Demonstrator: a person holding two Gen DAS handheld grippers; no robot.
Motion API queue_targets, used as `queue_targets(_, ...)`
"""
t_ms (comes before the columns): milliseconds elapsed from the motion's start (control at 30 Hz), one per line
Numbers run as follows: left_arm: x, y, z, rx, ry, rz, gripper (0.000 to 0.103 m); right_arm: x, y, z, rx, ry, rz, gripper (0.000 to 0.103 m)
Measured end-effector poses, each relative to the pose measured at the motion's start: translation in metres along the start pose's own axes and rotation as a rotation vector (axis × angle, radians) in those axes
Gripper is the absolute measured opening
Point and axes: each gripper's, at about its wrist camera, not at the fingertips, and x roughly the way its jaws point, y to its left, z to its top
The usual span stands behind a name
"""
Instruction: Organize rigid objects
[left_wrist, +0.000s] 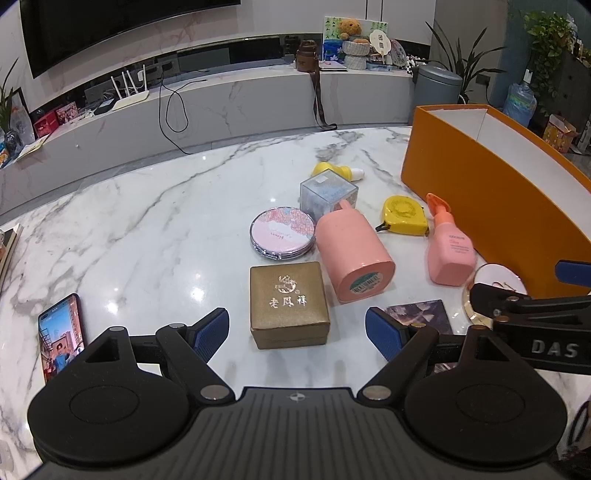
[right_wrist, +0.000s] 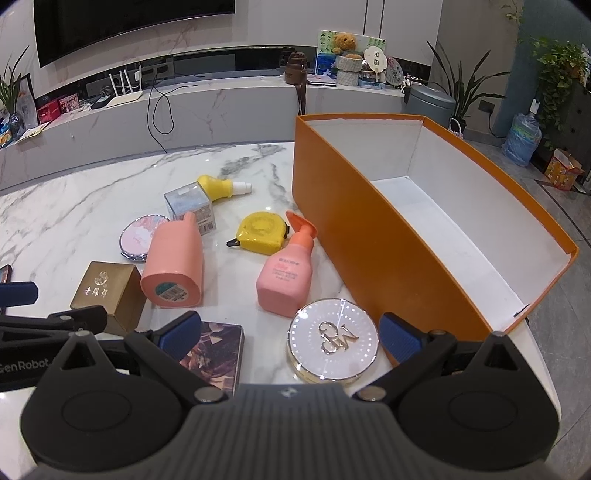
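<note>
Marble bench (right_wrist: 92, 192) carried scattered items beside an empty orange box (right_wrist: 369, 229).
Pink bottle (right_wrist: 286, 273) pointed its nozzle away; both grippers' fingers (left_wrist: 210, 332) gaped wide, empty.

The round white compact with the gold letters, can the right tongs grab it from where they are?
Probably yes. The right tongs are open, and the round white compact lies flat on the marble table right between the fingers with nothing on top. The orange box stands close beside it, leaving one finger little room.

Marble table (left_wrist: 147, 229), wall-mounted television (left_wrist: 110, 22), long marble console (right_wrist: 229, 107), potted plants (right_wrist: 461, 85).
</note>
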Motion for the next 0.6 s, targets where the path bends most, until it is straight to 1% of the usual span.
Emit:
queue_targets(33,0.004,0.001,0.001,-0.003,0.006,0.004,0.098,0.0,0.0,0.001,0.0,0.0,0.006,0.1)
queue_targets(100,0.01,0.004,0.0,-0.001,-0.005,0.004,0.098,0.001,0.002,0.003,-0.003,-0.004,0.025,0.1)
queue_targets(167,0.02,0.007,0.0,0.0,0.002,0.027,0.098,0.003,0.002,0.006,-0.001,-0.004,0.047,0.1)
queue_targets(300,0.035,0.011,0.001,-0.002,0.005,0.027,0.098,0.007,0.003,0.012,0.016,-0.006,0.079,0.101)
queue_targets(367,0.04,0.012,-0.001,-0.001,0.004,0.019,0.099,0.01,0.004,0.016,0.023,-0.004,0.102,0.101)
queue_targets(467,0.049,0.014,-0.002,0.001,0.026,0.01,0.098,0.016,0.008,0.022,0.033,-0.006,0.134,0.101)
queue_targets(600,0.057,0.015,-0.004,0.019,0.029,-0.012,0.095,0.026,0.016,0.029,0.037,0.018,0.182,0.1)
